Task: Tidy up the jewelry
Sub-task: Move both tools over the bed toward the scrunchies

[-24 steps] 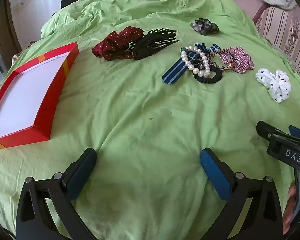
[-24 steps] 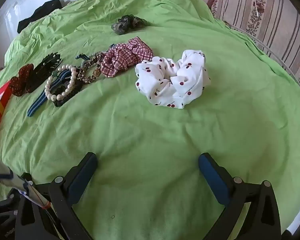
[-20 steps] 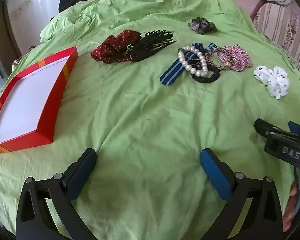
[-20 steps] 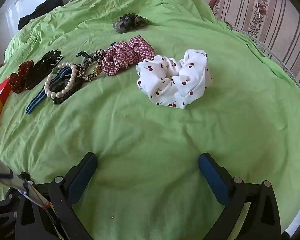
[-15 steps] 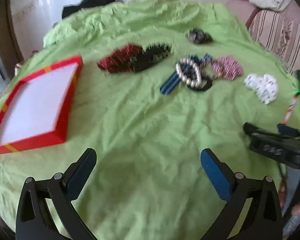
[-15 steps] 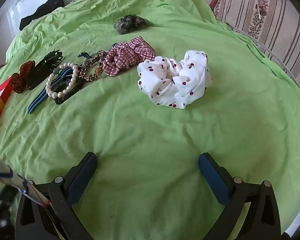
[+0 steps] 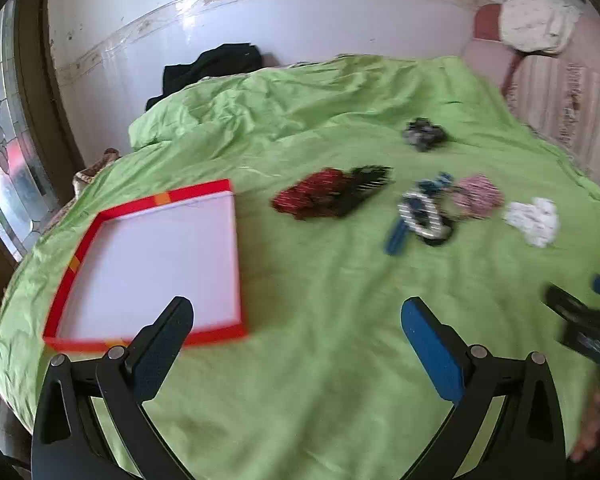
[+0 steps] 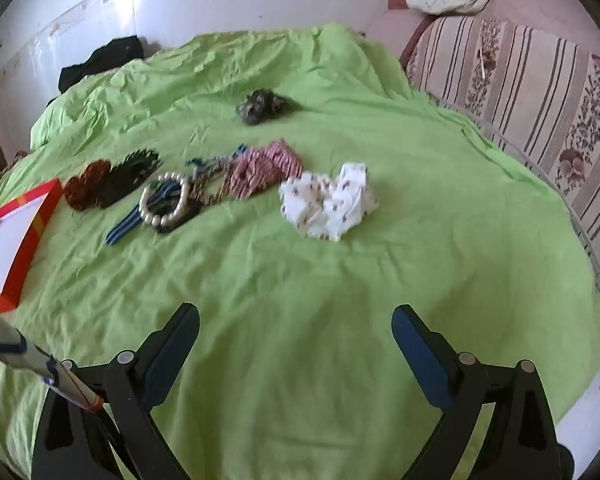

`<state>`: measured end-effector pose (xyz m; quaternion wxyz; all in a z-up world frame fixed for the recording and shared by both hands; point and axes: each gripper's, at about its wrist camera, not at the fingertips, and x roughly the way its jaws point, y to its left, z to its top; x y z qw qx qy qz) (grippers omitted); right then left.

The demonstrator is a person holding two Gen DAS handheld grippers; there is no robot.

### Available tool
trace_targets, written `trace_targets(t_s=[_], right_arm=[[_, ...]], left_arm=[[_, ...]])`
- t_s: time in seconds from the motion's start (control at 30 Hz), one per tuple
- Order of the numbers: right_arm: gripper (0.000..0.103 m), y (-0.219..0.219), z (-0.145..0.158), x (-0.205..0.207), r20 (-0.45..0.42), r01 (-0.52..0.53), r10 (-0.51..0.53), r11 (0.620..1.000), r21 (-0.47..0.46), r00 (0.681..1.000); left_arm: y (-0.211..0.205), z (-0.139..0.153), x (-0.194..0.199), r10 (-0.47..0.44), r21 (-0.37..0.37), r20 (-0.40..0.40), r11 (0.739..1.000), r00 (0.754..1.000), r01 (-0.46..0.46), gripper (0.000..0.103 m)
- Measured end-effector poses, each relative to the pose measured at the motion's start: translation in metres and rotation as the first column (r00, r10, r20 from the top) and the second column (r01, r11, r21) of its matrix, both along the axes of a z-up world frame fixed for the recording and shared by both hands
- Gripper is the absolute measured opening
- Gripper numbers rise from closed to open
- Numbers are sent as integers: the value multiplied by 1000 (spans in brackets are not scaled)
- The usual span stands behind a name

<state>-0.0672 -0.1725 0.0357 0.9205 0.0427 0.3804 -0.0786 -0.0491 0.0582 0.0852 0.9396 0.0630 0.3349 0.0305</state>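
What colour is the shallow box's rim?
Red with orange patches, around a white inside; the box shows best in the left wrist view.

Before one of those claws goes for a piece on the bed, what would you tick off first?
1. Left claw open with nothing in it: ok.
2. Right claw open with nothing in it: ok.
3. Red box lid off, white inside bare: ok.
4. White scrunchie lying apart from the other pieces, easy to single out: ok.
5. Pearl bracelet free of the blue striped ribbon and the dark band: not ok, they overlap.
6. Sharp view of the pieces: not ok, both views are blurred.
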Motion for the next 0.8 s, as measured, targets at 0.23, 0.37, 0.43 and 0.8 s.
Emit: trace_targets(t_s=[0.23,0.37,0.43,0.8], right_arm=[[99,5,-12,-9,-19,-6,6,1000,20,1000],[99,7,-13,-11,-21,-5,6,1000,25,1000],[99,7,-12,-11,-19,-3,4,1000,24,1000],[99,12,2,-18,19,-13,12,998,56,1000]], left_arm=[[50,-27,50,24,-23,-148,999,989,-27,60],[74,-48,55,63,-101,-251,991,966,-91,31],[78,-46,45,78,-97,-238,990,968,-104,31],[83,-7,-12,125,-172,-149,974,981,-151,49]])
